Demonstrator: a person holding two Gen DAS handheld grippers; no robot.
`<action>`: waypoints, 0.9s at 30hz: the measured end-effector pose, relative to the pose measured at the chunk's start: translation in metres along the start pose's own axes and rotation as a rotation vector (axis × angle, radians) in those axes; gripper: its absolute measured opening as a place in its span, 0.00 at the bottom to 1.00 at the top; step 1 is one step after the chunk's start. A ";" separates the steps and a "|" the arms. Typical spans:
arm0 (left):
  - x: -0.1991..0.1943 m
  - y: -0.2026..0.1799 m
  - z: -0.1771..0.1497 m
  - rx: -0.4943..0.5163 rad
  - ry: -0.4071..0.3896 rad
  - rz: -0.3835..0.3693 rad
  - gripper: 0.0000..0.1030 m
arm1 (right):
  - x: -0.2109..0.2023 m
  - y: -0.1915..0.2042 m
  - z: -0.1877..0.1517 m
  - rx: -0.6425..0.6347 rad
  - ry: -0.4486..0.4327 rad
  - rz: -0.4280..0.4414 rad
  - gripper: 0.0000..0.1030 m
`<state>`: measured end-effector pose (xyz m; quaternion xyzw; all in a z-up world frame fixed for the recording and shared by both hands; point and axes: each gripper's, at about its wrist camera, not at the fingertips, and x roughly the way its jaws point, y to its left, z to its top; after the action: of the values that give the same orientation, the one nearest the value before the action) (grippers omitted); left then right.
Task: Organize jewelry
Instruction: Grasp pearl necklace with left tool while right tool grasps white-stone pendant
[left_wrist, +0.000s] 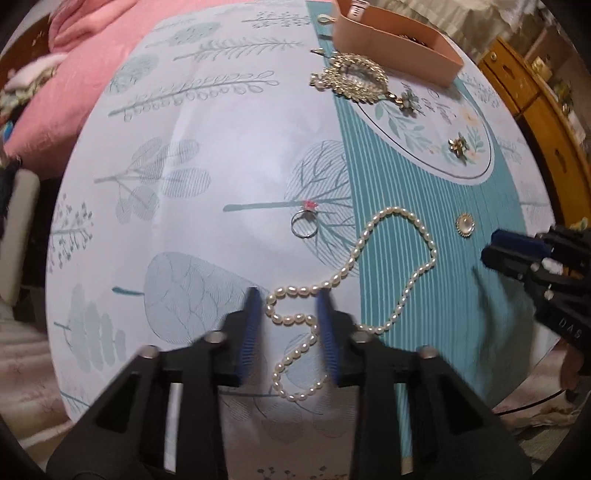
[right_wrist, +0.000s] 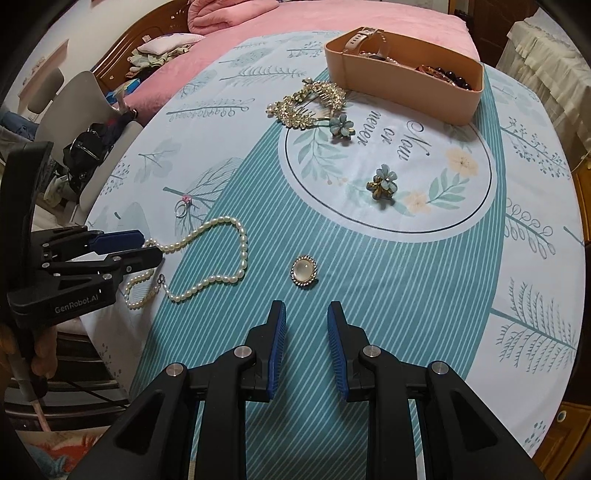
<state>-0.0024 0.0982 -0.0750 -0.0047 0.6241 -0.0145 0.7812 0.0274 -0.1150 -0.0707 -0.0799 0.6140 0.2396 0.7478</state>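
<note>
Pearl necklace under the left jaws

Left gripper (left_wrist: 290, 314) jaws apart, straddling the pearl necklace (left_wrist: 369, 273) near the table's (left_wrist: 221, 147) front edge; strand trails rightward. Right gripper (right_wrist: 306, 332), agape, empty, farther off.

Left gripper (left_wrist: 289, 295): jaws open, blue pads parallel with a wide gap, pointing forward and down at a shallow angle, tips close to the surface; contact can't be confirmed, its own view is motion-blurred. In the right wrist view it (right_wrist: 147, 245) sits at far left, seen side-on, with one finger above the other. A hand (right_wrist: 38, 354) grips its handle from below.

Right gripper (right_wrist: 306, 314): jaws open, fingers level and symmetric, hovering low. In the left wrist view it (left_wrist: 491, 245) comes in from the right edge, tips pointing left.
</note>
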 end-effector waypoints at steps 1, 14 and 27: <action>0.000 -0.003 0.000 0.014 -0.004 0.011 0.07 | 0.001 -0.001 0.001 0.007 0.001 -0.001 0.23; -0.019 -0.010 -0.006 -0.095 -0.058 -0.137 0.03 | 0.011 -0.001 0.009 -0.006 -0.014 -0.006 0.23; -0.071 -0.001 0.014 -0.172 -0.146 -0.256 0.03 | 0.017 0.027 0.005 -0.215 -0.099 -0.139 0.15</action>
<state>-0.0043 0.0993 -0.0027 -0.1521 0.5590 -0.0601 0.8129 0.0219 -0.0845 -0.0809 -0.1900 0.5400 0.2554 0.7792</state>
